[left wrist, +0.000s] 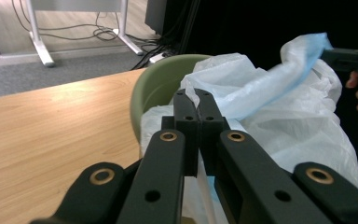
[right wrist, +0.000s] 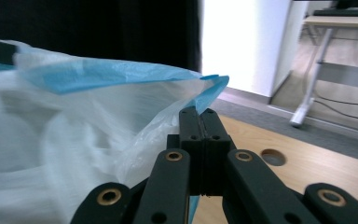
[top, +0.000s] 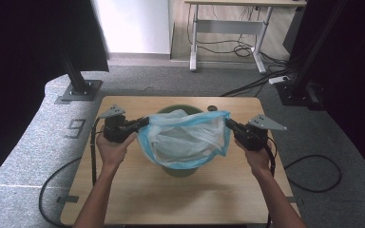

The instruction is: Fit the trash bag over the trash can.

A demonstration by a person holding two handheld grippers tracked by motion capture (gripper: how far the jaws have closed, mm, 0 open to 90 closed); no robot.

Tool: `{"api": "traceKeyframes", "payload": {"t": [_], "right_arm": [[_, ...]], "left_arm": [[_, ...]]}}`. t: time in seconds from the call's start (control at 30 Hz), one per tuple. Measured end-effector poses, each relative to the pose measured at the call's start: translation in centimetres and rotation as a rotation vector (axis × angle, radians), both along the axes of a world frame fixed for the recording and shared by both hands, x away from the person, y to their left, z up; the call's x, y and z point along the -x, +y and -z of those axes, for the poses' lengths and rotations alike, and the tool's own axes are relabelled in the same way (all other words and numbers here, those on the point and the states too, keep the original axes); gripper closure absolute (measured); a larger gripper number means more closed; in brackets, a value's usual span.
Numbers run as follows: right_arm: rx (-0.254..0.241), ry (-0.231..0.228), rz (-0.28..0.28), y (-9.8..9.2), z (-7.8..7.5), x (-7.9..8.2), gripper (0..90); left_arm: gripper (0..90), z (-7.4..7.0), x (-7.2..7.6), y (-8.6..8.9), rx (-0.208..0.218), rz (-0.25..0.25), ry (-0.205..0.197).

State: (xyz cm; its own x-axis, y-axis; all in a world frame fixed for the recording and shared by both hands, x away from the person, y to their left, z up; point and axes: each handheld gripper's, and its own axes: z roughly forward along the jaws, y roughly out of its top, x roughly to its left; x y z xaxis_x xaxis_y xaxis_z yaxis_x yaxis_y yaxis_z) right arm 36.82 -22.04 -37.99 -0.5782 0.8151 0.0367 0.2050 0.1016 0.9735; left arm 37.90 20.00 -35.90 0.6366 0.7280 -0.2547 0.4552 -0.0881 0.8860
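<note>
Grey carpet with a painted 9 (top: 77,127), black frame post (top: 78,78), left tool (top: 142,124) pinching the blue-edged plastic bag (top: 185,137) over a green bin (top: 178,168) mid-table (top: 138,190), right tool (top: 228,123) pinching its opposite rim, white desk (top: 228,28) and cables (top: 313,173) beyond.

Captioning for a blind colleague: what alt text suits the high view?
Two hand-held black grippers, left gripper and right gripper, stretch a white-and-blue plastic bag open over a round green bin on a light wooden table.
</note>
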Motion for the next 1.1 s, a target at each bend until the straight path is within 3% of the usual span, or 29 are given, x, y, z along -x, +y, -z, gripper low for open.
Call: {"api": "traceKeyframes", "payload": {"t": [0.23, 0.47, 0.77, 1.1], "right_arm": [[0.043, 0.067, 0.054, 0.9, 1.0, -3.7, 88.2], [0.006, 0.101, 0.092, 1.5, 2.4, -6.5, 87.7], [0.017, 0.120, 0.078, 2.6, 3.8, -7.6, 87.9], [0.053, 0.181, 0.038, 4.1, 5.9, -8.5, 88.1]], "left_arm": [[89.7, 1.0, -1.9, 0.6, 0.031, -0.024, 0.042], [89.7, 2.2, -3.3, 1.3, 0.060, -0.059, 0.069], [89.8, 3.9, -4.5, 1.8, 0.076, -0.080, 0.106], [89.8, 5.6, -5.7, 1.6, 0.063, -0.102, 0.163]]}}
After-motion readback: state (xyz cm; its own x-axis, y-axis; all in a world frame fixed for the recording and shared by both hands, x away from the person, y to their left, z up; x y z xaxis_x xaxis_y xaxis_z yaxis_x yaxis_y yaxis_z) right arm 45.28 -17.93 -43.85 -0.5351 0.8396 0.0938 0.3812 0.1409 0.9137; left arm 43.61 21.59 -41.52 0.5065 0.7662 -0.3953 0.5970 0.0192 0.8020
